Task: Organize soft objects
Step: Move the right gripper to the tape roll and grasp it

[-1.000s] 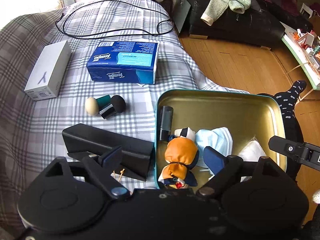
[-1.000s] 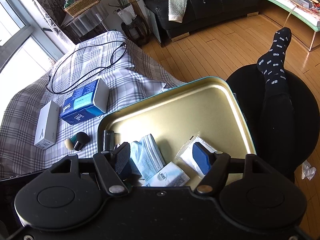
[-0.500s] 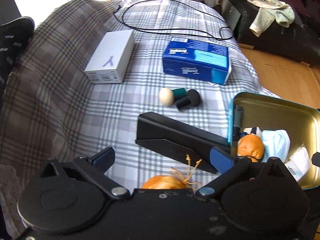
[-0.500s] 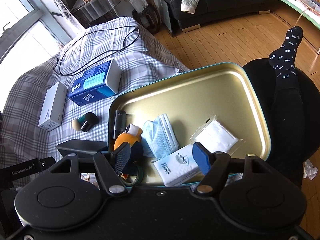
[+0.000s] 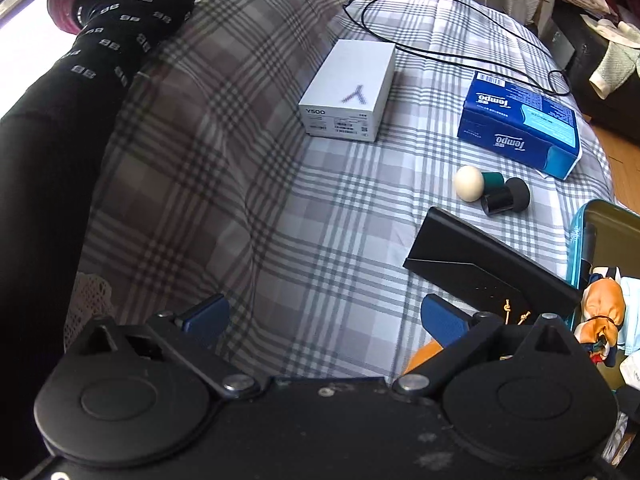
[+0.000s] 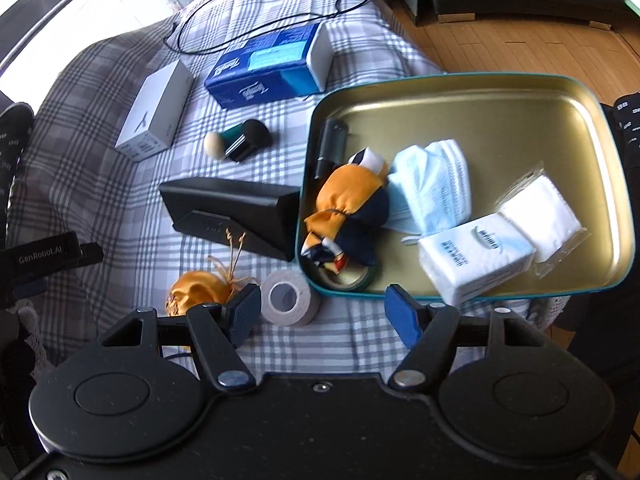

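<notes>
Black tool [image 5: 324, 316] with blue pads [image 5: 440, 318]; black patterned sock [image 5: 120, 20], perhaps lettered.

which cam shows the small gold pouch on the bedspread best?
Right wrist. The gold pouch lies fully visible on the plaid bedspread, drawstring ends showing, beside the white tape roll. In the left wrist view only an orange sliver shows behind the gripper body.

The left gripper [image 5: 324, 314] has just opened wide and swung off the gold tin [image 6: 500, 120] onto bare plaid cloth [image 5: 320, 240] (nothing between its jaws), leaving the orange-and-navy pouch [image 6: 348, 200] inside.
</notes>
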The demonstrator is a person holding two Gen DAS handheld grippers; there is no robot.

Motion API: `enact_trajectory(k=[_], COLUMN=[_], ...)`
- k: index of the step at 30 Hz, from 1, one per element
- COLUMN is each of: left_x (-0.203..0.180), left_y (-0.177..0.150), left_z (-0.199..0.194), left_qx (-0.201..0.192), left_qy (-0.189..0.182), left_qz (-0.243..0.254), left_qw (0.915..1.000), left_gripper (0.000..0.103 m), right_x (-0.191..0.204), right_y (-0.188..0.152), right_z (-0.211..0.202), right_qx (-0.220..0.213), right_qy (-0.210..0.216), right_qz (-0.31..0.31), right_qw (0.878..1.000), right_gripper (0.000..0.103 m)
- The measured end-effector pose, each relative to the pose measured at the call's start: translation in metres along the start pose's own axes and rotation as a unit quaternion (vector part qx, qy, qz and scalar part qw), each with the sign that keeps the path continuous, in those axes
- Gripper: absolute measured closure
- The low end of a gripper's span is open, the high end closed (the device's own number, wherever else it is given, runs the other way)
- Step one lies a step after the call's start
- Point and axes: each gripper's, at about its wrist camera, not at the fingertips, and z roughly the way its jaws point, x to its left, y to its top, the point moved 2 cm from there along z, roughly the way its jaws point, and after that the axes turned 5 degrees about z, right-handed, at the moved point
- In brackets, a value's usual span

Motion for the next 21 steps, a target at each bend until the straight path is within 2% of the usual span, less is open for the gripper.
enact_trajectory(k=[5,12,16,21], left_x=[0.009,0.007,-0.001,-0.011], left_y=[-0.001,-0.011,-0.016,-0.02], left_z=[0.0,0.019,0.027,0.033], left_qx=[-0.005,0.018,0.031,0.032], left_qy=[0.0,0.002,-0.009,0.011], left_qz=[-0.018,-0.021,-0.013,0.013], left_qw=[0.9998,0.9996,0.9994,0.9993], left_gripper=[0.001,0.001,0.001,0.001], right_x=[0.017,0.019,0.015,0.019], right_y=[-0.012,-0.019,-0.02,-0.021], right_z=[0.018,0.041,0.05,0.06], right_qx=[0.023,0.034,0.041,0.048], right_qy=[-0.007,-0.038,-0.053,-0.064], right_qz=[-0.011,0.032,0.054,0.06], right_qw=[1.0,0.998,0.996,0.995], right_gripper=[0.041,0.048,0.049,0.049])
